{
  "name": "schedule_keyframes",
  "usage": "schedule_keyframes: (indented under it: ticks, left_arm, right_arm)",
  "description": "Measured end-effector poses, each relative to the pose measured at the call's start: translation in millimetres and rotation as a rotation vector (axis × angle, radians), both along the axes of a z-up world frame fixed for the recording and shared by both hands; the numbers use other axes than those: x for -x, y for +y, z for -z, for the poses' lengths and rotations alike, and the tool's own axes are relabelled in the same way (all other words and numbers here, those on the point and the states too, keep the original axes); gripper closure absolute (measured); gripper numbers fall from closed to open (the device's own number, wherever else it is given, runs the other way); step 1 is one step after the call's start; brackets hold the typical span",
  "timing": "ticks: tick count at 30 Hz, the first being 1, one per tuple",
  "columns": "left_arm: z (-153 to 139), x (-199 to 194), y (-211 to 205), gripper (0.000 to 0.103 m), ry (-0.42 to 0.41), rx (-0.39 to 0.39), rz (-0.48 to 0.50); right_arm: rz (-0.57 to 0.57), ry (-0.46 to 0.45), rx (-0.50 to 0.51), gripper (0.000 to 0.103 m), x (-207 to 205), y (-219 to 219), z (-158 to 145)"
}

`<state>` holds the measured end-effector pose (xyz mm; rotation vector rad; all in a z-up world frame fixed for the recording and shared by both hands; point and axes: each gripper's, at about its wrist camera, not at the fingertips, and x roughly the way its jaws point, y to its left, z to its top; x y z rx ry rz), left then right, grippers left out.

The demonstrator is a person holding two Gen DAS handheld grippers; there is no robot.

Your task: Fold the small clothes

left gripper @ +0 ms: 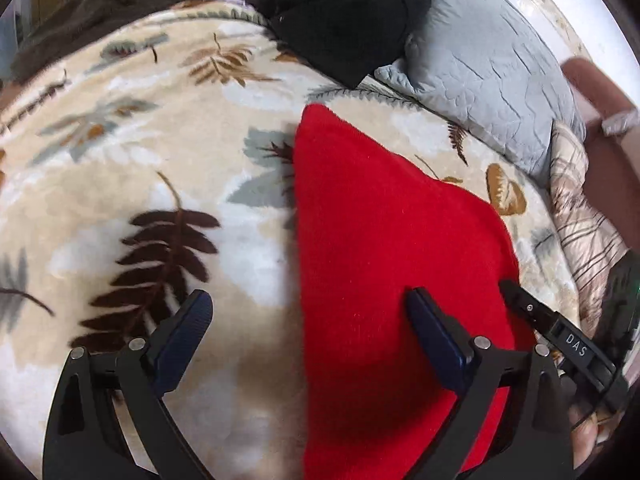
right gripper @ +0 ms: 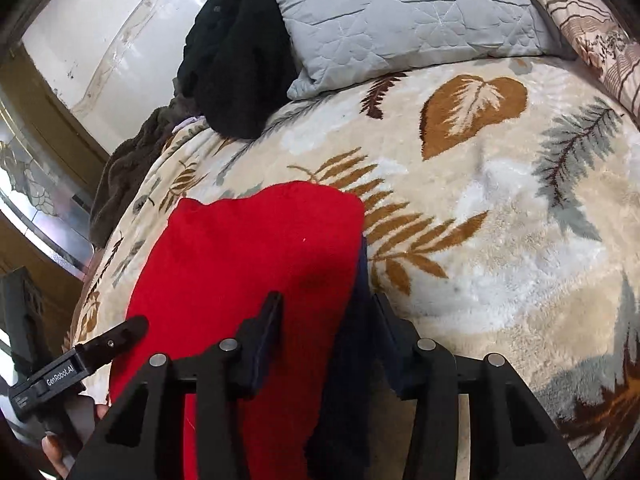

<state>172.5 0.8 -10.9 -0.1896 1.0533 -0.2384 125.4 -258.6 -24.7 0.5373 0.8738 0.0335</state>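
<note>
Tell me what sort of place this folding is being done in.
Most likely a bedroom, with the work done on a bed. A plush leaf-patterned blanket covers the surface, a grey quilted pillow and a striped patterned pillow lie at its far end, and the red garment lies on the blanket.

A red knitted garment lies on the leaf-patterned blanket, its near part lifted, a dark navy layer showing beneath its right edge.
</note>
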Motion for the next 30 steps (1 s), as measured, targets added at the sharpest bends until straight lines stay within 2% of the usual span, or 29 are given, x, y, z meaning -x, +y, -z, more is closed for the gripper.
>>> schedule_keyframes:
  ticks: [2,4,6,8,10,11,14,17,19,21,23,26,27,29,30]
  left_arm:
    - [2.1,-4.5,4.0,0.001,0.026,0.035,-0.005]
    - [-1.0,-5.6,7.6,0.001,0.043,0.056,-0.013]
    - [-11.5,0.2,12.7,0.002,0.015,0.061,-0.022]
    - [-22.3,9.8,14.6,0.002,-0.045,0.027,-0.015]
    - [-22.4,14.3,11.1,0.002,-0.057,-0.003,0.009]
    - [-16.5,14.6,6.3,0.001,-0.037,-0.019,0.028]
    - [-5.4,11.5,1.5,0.000,-0.009,-0.012,0.035]
    - [-13.3,16.8,8.5,0.001,-0.030,0.005,0.018]
    - [-15.5,22.8,10.5,0.000,-0.055,-0.009,0.012]
    - [-14.0,28.3,8.7,0.000,-0.074,-0.033,0.011]
    - [-13.5,29.5,7.2,0.000,-0.081,-0.042,0.002]
    - [-21.1,37.1,9.8,0.001,-0.094,-0.055,-0.022]
    - [-24.1,40.3,11.2,0.001,-0.102,-0.067,-0.027]
    - [-32.5,49.0,13.0,0.001,-0.123,-0.124,-0.036]
    - [-37.3,55.5,14.2,0.001,-0.138,-0.164,-0.042]
  right_arm:
    - [0.012,-0.003,0.010,0.055,2.6,0.3,-3.8]
    - [0.011,-0.036,0.064,0.054,9.9,4.7,-17.9]
    - [-0.033,-0.083,0.152,0.052,19.0,13.7,-31.9]
    - [-0.075,-0.083,0.215,0.052,24.4,22.2,-33.4]
    - [-0.105,-0.029,0.237,0.049,23.4,27.9,-23.3]
    - [-0.110,-0.005,0.243,0.047,22.0,29.5,-16.7]
    - [-0.080,-0.013,0.251,0.043,24.8,27.3,-20.1]
    - [-0.066,-0.073,0.252,0.041,41.8,24.5,-35.7]
    - [-0.100,-0.049,0.248,0.029,48.0,26.6,-32.1]
    - [-0.124,0.016,0.271,0.028,47.5,31.8,-17.6]
    - [-0.100,0.003,0.268,0.028,51.6,29.7,-21.5]
    - [-0.048,-0.026,0.351,0.027,66.3,29.3,-39.5]
    - [-0.023,-0.043,0.375,0.025,75.3,27.0,-47.6]
    - [0.020,-0.044,0.400,0.013,86.2,23.5,-55.2]
    - [0.063,-0.032,0.425,0.004,95.7,20.1,-58.5]
